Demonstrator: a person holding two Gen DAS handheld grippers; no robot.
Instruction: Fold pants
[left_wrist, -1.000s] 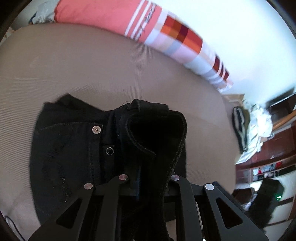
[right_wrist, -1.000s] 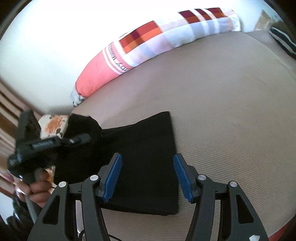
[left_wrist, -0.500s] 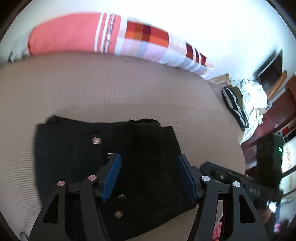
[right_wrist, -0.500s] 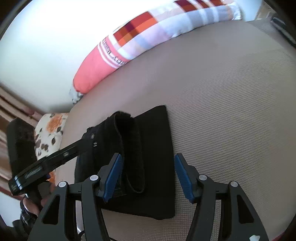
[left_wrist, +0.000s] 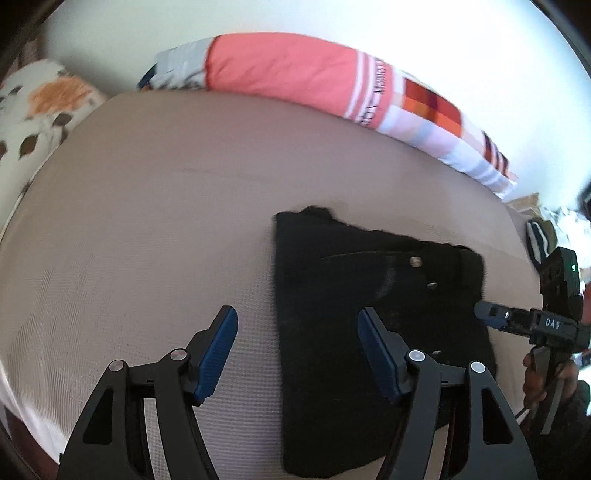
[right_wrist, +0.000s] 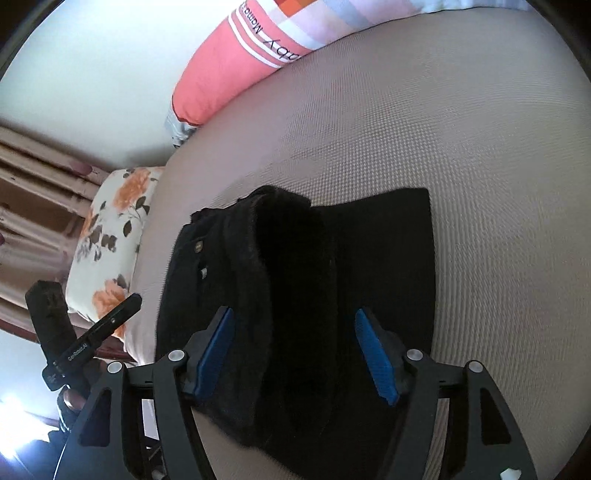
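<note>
Black pants lie folded in a compact stack on the beige mattress, with the waist button and rivets facing up. My left gripper hovers over the stack's left edge, its jaws opening and nothing gripped between the blue pads. In the right wrist view the pants show a raised fold running down the middle. My right gripper hangs low over that fold, jaws opening, and the pads stand apart from the cloth. Each gripper shows in the other's view: the right gripper and the left gripper.
A long coral and checked bolster lies along the wall at the mattress's far side. A floral pillow sits past the mattress's left edge, with curtains behind it. Clothes are piled off to the right. A hand holds the right gripper.
My left gripper let go of the pants' folded end, opened wide and swung left off the stack. The fold now rests on the stack. My right gripper dropped closer over the pants.
</note>
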